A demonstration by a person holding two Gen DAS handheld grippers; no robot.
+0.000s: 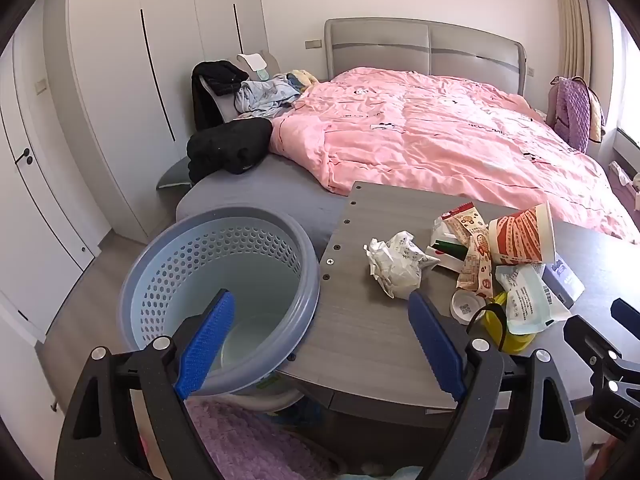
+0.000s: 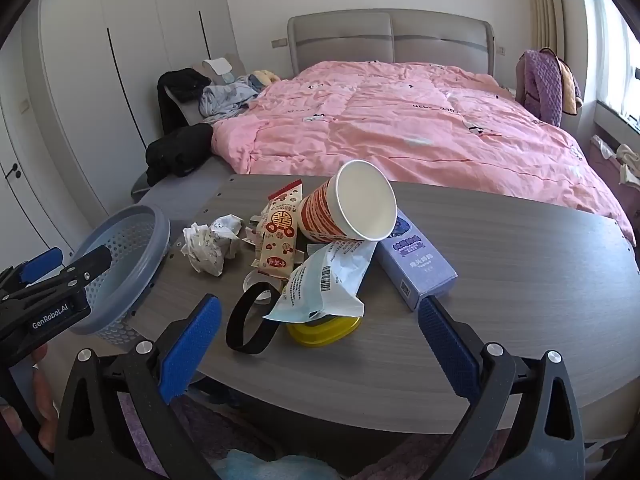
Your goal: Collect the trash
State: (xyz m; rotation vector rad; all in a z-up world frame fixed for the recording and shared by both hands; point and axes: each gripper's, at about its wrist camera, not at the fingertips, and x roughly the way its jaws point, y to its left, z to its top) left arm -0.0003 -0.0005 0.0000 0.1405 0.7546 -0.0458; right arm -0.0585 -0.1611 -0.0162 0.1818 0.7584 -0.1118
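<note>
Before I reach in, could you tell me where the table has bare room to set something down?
Bare wood lies to the right of the purple box, out to the table's far-right edge, and along the near edge below the yellow lid. The stretch from the crumpled paper to the tipped cup is crowded. The basket sits off the left edge.

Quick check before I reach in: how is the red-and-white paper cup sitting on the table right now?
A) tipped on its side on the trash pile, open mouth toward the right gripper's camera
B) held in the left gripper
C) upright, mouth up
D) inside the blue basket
A: the paper cup lies tipped on the trash pile on the table, its white inside facing the right wrist camera; the blue basket holds no cup, and both grippers hold nothing.
</note>
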